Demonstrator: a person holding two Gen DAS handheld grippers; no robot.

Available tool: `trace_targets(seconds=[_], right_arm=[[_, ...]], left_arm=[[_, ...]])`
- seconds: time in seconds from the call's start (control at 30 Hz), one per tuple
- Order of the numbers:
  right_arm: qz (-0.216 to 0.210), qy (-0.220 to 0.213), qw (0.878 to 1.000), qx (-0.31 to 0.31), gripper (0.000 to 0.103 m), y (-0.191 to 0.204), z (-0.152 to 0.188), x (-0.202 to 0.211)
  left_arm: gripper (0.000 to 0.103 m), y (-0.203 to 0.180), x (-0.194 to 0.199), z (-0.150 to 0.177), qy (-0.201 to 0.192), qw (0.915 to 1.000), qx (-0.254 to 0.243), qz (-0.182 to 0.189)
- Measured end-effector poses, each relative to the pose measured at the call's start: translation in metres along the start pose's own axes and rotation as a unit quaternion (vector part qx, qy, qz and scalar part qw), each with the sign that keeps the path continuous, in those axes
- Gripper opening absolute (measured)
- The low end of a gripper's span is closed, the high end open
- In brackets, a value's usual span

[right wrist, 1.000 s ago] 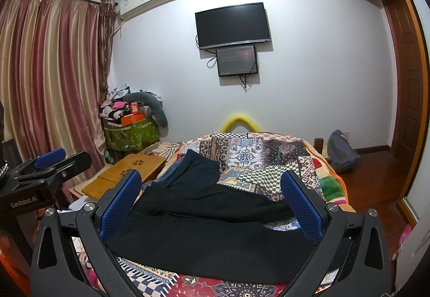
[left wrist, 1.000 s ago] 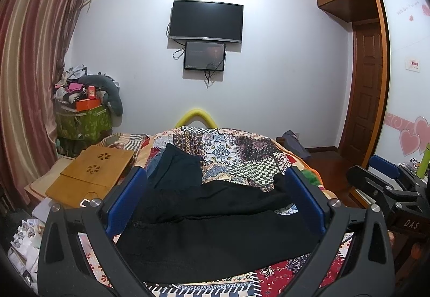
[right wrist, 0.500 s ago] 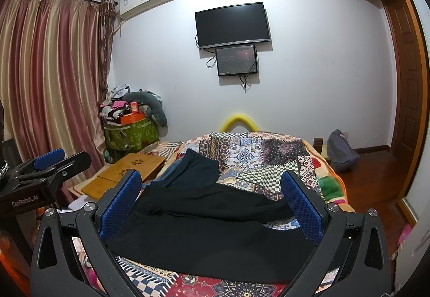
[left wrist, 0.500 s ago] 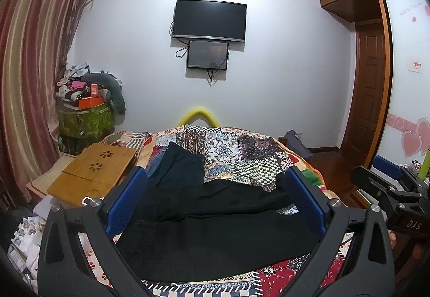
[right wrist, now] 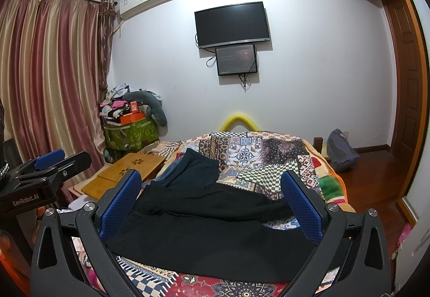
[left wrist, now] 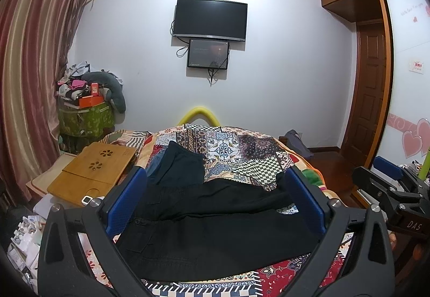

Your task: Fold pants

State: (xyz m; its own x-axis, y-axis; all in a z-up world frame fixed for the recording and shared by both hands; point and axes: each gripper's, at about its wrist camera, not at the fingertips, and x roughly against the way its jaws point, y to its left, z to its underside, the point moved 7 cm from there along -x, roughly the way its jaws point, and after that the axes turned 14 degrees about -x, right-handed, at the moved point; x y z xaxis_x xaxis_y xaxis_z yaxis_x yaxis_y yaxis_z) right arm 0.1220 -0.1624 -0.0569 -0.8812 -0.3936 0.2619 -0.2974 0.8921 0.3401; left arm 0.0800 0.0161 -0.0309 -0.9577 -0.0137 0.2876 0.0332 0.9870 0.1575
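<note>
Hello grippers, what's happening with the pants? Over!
Left hand-held gripper open, right hand-held gripper open, both empty. Black pants spread on patchwork bed, unfolded. Dark garment lies behind them.

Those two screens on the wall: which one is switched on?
The small screen, just below the big TV. It shows a faint picture; the TV is plain black.

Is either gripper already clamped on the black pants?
No: the left gripper and right gripper hover open above the black pants.

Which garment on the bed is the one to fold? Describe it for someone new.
Start at the bed's patchwork quilt. The black pants lie spread across its near end, legs running sideways. Unlike the smaller dark navy garment lying farther back, they are black, unfolded and nearest the open grippers.
</note>
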Motion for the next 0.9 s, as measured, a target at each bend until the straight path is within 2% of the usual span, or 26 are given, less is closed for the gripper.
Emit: trace_targets(seconds=[0.9], right_arm=[[0.000,0.001,1.000,0.000,0.103,-0.0013,0.0015,-0.0007]], left_arm=[[0.103,0.0009,-0.0016,0.0002,0.001,1.0000,0.002,-0.001]])
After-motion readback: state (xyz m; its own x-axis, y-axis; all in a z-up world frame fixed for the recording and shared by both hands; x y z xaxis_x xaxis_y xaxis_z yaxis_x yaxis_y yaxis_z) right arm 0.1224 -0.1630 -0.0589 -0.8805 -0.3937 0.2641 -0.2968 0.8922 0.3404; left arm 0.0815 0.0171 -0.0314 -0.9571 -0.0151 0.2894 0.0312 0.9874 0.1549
